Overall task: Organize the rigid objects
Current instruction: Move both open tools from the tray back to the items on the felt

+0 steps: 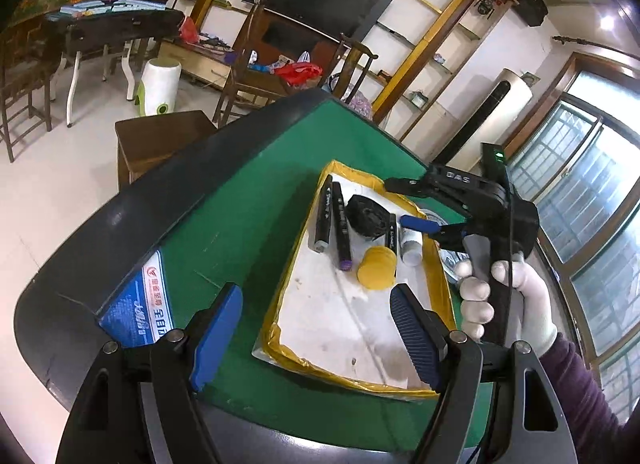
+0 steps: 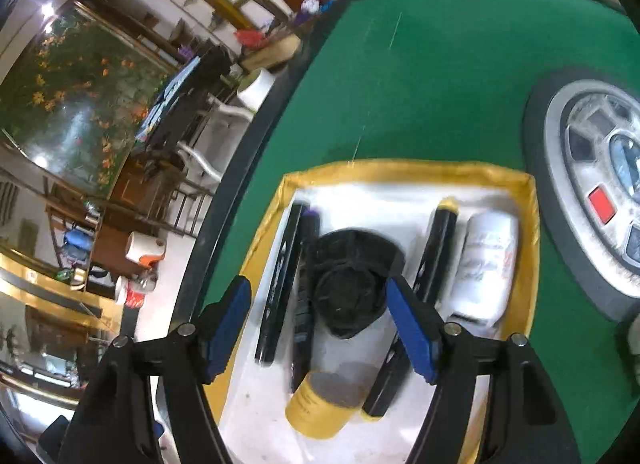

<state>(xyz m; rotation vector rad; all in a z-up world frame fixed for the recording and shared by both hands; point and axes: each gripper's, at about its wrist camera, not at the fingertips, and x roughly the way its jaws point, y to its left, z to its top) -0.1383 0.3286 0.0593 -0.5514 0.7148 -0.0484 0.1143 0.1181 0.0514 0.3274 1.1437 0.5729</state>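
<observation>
A white tray with a yellow rim (image 1: 280, 304) (image 2: 528, 264) lies on the green table. In it lie two black markers (image 1: 324, 220) (image 2: 280, 280), a third black marker (image 1: 391, 234) (image 2: 436, 256), a black crumpled object (image 1: 366, 216) (image 2: 348, 284), a yellow round container (image 1: 376, 268) (image 2: 320, 404) and a white bottle (image 1: 412, 246) (image 2: 484, 264). My left gripper (image 1: 316, 338) is open and empty above the tray's near end. My right gripper (image 1: 400, 202) (image 2: 324, 324) is open and empty, hovering over the black object and the white bottle.
A round grey control hub (image 2: 592, 192) sits in the table's middle, right of the tray. A blue card (image 1: 140, 304) lies at the table's dark edge. Chairs, a small brown table (image 1: 160, 140) and shelves stand beyond the table.
</observation>
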